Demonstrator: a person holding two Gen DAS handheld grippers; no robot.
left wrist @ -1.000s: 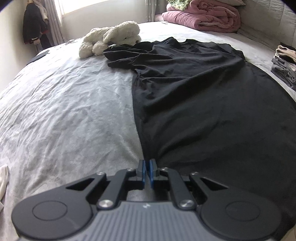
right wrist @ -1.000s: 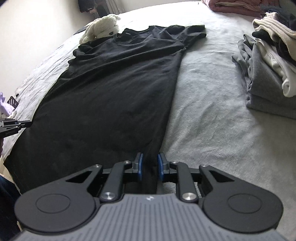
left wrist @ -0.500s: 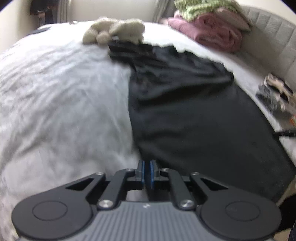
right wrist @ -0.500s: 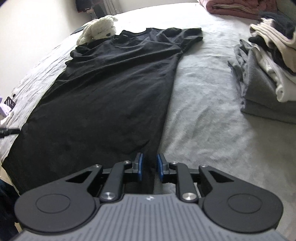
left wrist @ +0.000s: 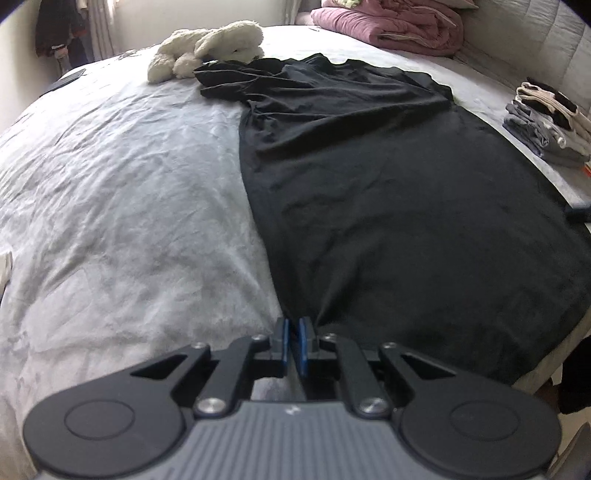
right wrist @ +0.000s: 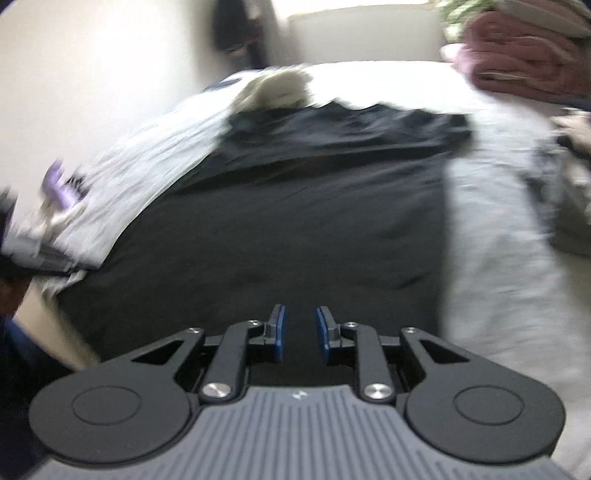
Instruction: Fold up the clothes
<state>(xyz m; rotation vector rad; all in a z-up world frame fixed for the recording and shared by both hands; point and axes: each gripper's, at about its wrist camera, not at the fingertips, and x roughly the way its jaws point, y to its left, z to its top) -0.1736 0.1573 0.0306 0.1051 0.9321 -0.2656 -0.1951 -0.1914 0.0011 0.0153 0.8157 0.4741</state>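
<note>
A long black garment (left wrist: 388, 177) lies spread flat along the bed, collar and sleeves at the far end. My left gripper (left wrist: 292, 334) is shut on its near left hem corner, and the cloth puckers toward the jaws. In the blurred right wrist view the same black garment (right wrist: 314, 221) fills the middle. My right gripper (right wrist: 299, 332) hovers over its near edge with the jaws a little apart and nothing clearly between them.
A white plush toy (left wrist: 207, 44) lies by the collar. Folded pink blankets (left wrist: 391, 26) sit at the headboard. A stack of folded clothes (left wrist: 546, 122) lies on the right. The grey bedsheet (left wrist: 110, 177) stretches left. The bed's near edge is just below the hem.
My right gripper has let go of the hem, opened a little, and swung left over the garment, blurring its view. My left gripper stays shut on the hem corner.
</note>
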